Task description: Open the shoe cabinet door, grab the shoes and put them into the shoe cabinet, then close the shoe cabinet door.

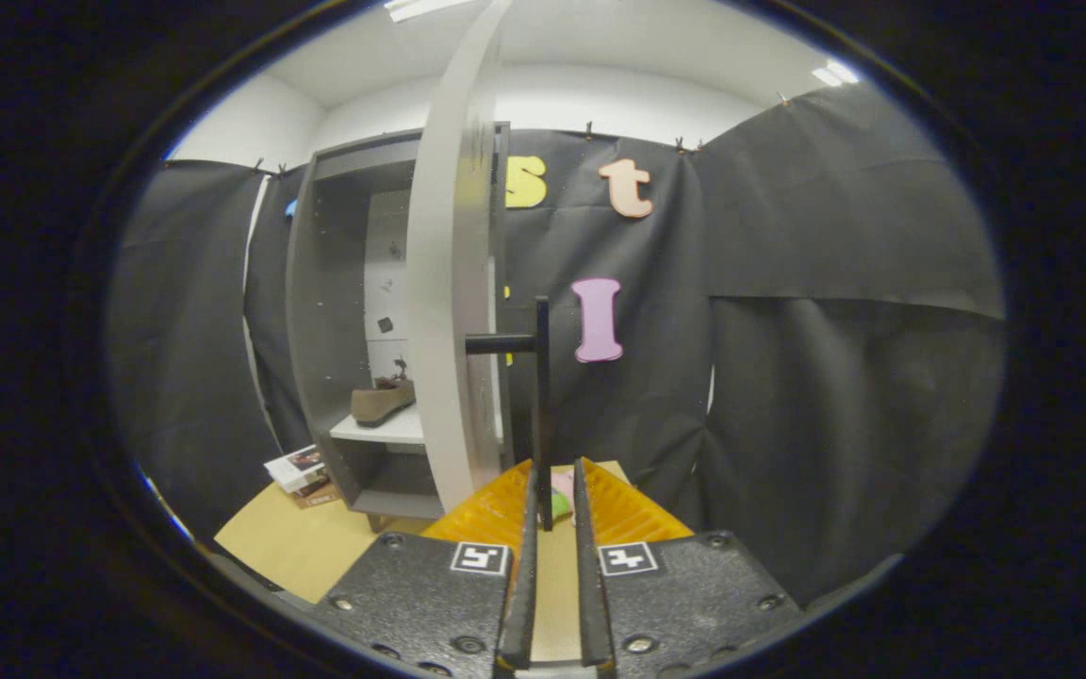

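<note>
So the gripper (pixel 553 490) was pointed at the grey shoe cabinet (pixel 336 311), with its two fingers drawn close together, just a slim gap between them. The lower end of the thin black T-shaped door handle (pixel 541 396) sat right in that gap near the fingertips — looked like they had it pinched, but honestly I couldn't tell if both fingers were actually pressing on it.

The pale grey cabinet door (pixel 453 283) stood swung wide open, edge-on to the gripper, with the handle's short stem sticking out of its face toward the black cloth wall (pixel 835 330).

Inside the cabinet, a tan slip-on shoe (pixel 383 401) was sitting on the white shelf (pixel 392 429), toe toward the left side wall. There was something small and dark just behind it — too fuzzy to make out.

The cabinet stood on a light brown wooden tabletop (pixel 298 542). A couple of small booklets or boxes (pixel 303 474) lay on the table just beside the cabinet's left foot.
</note>
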Tool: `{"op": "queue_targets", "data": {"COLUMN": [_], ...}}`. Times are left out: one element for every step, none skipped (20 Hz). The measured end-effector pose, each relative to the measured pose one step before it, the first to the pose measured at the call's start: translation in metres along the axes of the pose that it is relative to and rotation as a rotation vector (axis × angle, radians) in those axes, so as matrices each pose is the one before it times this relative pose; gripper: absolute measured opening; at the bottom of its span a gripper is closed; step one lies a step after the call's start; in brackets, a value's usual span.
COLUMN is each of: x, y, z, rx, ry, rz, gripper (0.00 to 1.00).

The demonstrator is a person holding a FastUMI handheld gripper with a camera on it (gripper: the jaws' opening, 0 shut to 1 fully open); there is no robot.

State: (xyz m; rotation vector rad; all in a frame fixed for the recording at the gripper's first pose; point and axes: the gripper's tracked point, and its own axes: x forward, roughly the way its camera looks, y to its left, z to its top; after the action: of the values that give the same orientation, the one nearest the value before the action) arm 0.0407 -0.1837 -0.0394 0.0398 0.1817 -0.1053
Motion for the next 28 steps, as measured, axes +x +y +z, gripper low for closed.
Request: {"op": "queue_targets", "data": {"x": [-0.00483, -0.00414, -0.00484, -0.00483, -0.00494, -0.00621, -0.00825, -0.00675, -0.00603, -0.00648, -0.00429, -0.00468, -0.00569, -0.00541, -0.00407, -0.00245, -0.00261, -0.00047, -0.00044, 0.00127, 0.00312, 0.00528, 0.00696, 0.0061, 0.00536, 0.00847, 0.01103, 0.00985], "y": [0.00219, 0.0006, 0.00037, -0.00098, -0.00166, 0.00017, 0.00458, 0.00497, 0.00445, 0.00364, 0.00617, 0.00825, 0.0075, 0.00865, 0.00719, 0.00942, 0.00898, 0.01037, 0.01206, 0.01257, 0.01064, 0.00705, 0.00615, 0.01117, 0.01162, 0.01227, 0.01313, 0.01196], "z": [-0.0015, -0.00152, -0.00236, 0.00018, 0.00033, 0.00156, 0.00177, 0.00197, -0.00055, 0.00195, 0.00195, 0.00002, -0.00188, -0.00423, -0.00464, -0.00492, -0.00641, -0.00752, -0.00831, -0.00774, -0.00961, -0.00632, -0.0069, -0.00686, -0.00728, -0.01094, -0.01278, -0.01409], "rx": [-0.00705, -0.00925, -0.01185, -0.01386, -0.01092, -0.00738, -0.00144, -0.00039, 0.00115, -0.00094, -0.00054, -0.00072, -0.00372, -0.00103, -0.00563, -0.00745, -0.00109, 0.00422, 0.01598, 0.01491, 0.00186, -0.00364, -0.00031, 0.00634, -0.00234, -0.00643, -0.00186, 0.00094], "ry": [-0.00414, 0.00158, -0.00056, -0.00025, -0.00353, -0.00516, -0.00788, -0.0061, -0.00605, -0.00805, -0.01015, -0.00727, 0.00082, 0.00107, 0.00335, 0.00218, 0.0036, 0.00517, 0.00538, 0.00776, 0.00964, 0.00833, 0.01367, 0.00814, 0.00905, 0.01442, 0.01684, 0.02658], "rz": [-0.00018, -0.00126, -0.00472, -0.01337, -0.01409, -0.01027, 0.00065, 0.00311, -0.00251, -0.00727, 0.00364, 0.004, 0.00579, 0.00335, 0.00405, 0.00878, 0.00742, 0.01712, 0.01823, 0.0248, 0.02043, 0.00444, 0.01355, 0.02245, 0.02197, 0.02101, 0.02426, 0.02614], "gripper": [0.28, 0.34, 0.38, 0.47, 0.5, 0.59, 0.64, 0.69, 0.75, 0.86, 0.96, 1.0, 1.0, 1.0, 1.0, 1.0, 1.0, 1.0, 1.0, 1.0, 1.0, 1.0, 1.0, 1.0, 1.0, 1.0, 1.0, 1.0]}}
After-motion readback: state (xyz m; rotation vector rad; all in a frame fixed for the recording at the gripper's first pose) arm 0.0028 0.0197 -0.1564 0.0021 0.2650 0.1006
